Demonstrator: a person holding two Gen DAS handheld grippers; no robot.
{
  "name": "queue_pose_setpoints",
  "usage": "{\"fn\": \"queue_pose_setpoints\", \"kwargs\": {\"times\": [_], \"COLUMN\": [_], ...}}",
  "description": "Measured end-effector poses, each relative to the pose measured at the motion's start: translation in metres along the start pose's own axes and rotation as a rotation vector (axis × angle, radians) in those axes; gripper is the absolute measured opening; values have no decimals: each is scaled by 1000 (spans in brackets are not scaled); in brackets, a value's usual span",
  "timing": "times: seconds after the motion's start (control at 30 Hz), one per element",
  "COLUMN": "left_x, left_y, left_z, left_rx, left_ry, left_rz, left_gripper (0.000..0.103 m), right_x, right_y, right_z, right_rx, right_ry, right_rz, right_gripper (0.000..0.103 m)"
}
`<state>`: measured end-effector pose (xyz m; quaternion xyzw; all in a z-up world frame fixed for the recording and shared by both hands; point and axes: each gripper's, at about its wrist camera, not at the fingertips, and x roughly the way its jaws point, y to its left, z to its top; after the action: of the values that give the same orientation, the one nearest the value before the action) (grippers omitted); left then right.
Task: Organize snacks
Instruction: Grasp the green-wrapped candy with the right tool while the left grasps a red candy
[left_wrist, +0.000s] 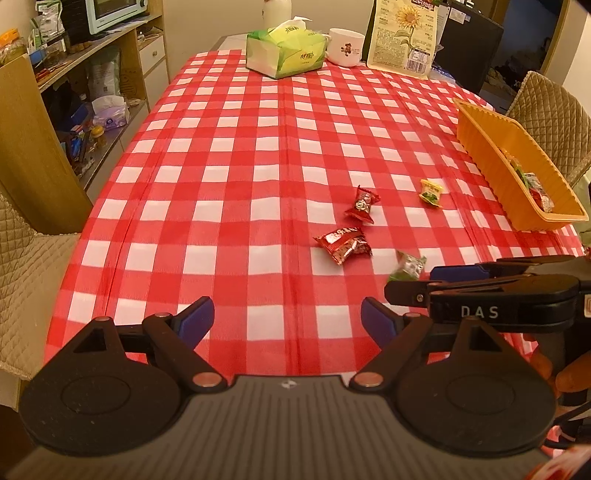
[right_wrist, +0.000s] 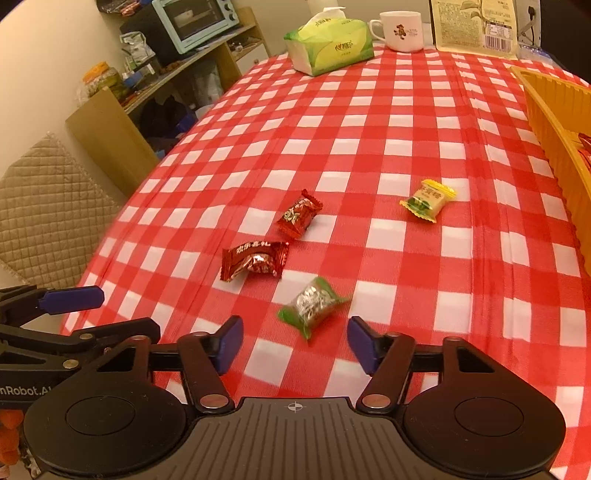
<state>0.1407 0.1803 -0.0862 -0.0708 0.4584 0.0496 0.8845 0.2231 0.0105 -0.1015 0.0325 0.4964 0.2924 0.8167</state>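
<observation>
Four loose candies lie on the checked cloth, and the green candy (right_wrist: 312, 305), long axis slanting near-left to far-right, sits just beyond the right gripper (right_wrist: 295, 341), whose unclosed, empty jaws straddle it.

Glossy foil candy wrappers (right_wrist: 313, 307), matt checked cloth (left_wrist: 236, 147), ribbed orange plastic basket (left_wrist: 491, 140)
</observation>
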Motion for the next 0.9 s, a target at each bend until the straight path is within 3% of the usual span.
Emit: {"fn": "queue_pose_setpoints", "kwargs": {"times": [0.5, 0.83, 0.9], "left_x": [26, 51, 58], "left_y": [1, -24, -31], "left_z": [14, 24, 27], "left_rx": [73, 275, 322], "left_ry": [13, -14, -16], "left_rz": [-15, -47, -55], "left_gripper": [84, 77, 71], "right_x": [15, 2, -1], "right_y": [11, -19, -24], "right_z": [4, 8, 8], "right_rx": [-161, -103, -94], "right_ry": [-35, -33, -33], "right_rz": [-107, -121, -129], "right_gripper": [31, 27, 27]}}
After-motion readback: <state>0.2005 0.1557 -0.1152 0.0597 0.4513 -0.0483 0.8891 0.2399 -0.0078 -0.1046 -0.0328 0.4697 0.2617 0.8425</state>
